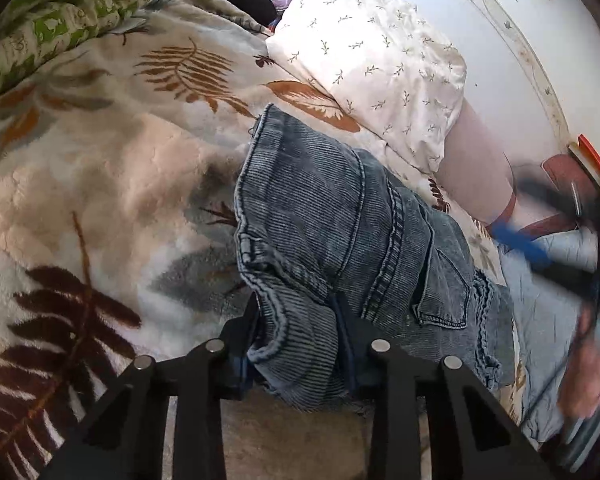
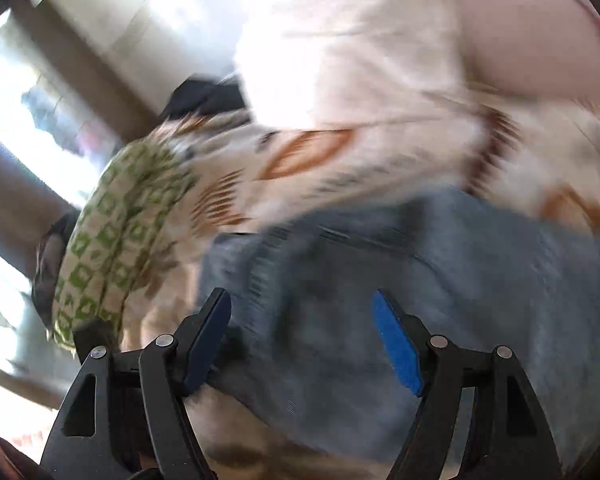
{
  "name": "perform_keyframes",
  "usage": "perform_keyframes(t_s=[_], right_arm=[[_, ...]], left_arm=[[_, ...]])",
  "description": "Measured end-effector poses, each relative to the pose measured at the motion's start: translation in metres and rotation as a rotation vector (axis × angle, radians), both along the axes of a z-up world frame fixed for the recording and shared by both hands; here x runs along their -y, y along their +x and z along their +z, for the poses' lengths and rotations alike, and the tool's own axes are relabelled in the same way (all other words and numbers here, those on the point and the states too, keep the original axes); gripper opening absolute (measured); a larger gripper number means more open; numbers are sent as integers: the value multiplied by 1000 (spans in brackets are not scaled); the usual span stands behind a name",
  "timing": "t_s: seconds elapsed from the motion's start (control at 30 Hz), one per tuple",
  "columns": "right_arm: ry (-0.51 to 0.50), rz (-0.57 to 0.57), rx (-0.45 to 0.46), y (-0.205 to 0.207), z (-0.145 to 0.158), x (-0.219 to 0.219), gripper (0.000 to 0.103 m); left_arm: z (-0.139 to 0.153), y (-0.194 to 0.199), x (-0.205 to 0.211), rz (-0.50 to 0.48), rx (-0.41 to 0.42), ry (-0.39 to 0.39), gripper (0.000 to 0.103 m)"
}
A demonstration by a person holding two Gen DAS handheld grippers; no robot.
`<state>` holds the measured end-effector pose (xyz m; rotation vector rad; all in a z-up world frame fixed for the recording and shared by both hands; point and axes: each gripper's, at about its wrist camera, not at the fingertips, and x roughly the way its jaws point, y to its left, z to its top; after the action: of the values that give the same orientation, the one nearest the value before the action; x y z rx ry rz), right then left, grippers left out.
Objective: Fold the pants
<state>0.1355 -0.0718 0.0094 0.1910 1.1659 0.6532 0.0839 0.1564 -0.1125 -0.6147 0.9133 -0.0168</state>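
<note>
Between the left tool's (image 1: 296, 344) dark pads a bunched fold of the jeans (image 1: 340, 232) is pinched, so that tool is clenched on the denim at the near edge of the garment. From there the jeans run away across the leaf-print blanket (image 1: 100, 184) on the bed, already doubled over: a back pocket and a stitched seam face up on the right, and a ribbed layer with a hemmed edge lies on top toward the pillow (image 1: 380, 64). I judge at least 1 fold is made and the bundle is fairly compact, though the near end is still rumpled and lifted rather than flat. In the right wrist view everything is smeared by motion; the right tool (image 2: 302, 344) stands with its 2 blue pads well apart over the denim, released, nothing between them that they press on. What seems left is to lay the held end down, perhaps 1 more fold, and smooth the stack. Farther off lie a green-patterned quilt (image 1: 52, 20) at the blanket's far left and a white wall (image 1: 520, 60) behind the pillow.
</note>
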Motion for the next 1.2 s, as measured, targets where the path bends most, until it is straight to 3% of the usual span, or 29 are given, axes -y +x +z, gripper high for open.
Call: perform_keyframes(t_s=[0.2, 0.37, 0.87, 0.97, 1.07, 1.2], right_arm=[[-142, 253, -86, 40, -8, -114, 73], [-248, 355, -123, 49, -21, -164, 73], [-577, 439, -193, 54, -84, -213, 71], [-658, 431, -165, 52, -98, -215, 58], [-685, 445, -154, 48, -101, -216, 22], [-669, 419, -118, 46, -94, -207, 12]], left_arm=[[-3, 0, -4, 26, -17, -47, 35], [-4, 2, -5, 44, -24, -62, 36], [-4, -7, -8, 59, -26, -71, 38], [-4, -8, -7, 56, -23, -64, 38], [-3, -10, -7, 51, -19, -61, 38], [-1, -13, -8, 47, -8, -73, 36]])
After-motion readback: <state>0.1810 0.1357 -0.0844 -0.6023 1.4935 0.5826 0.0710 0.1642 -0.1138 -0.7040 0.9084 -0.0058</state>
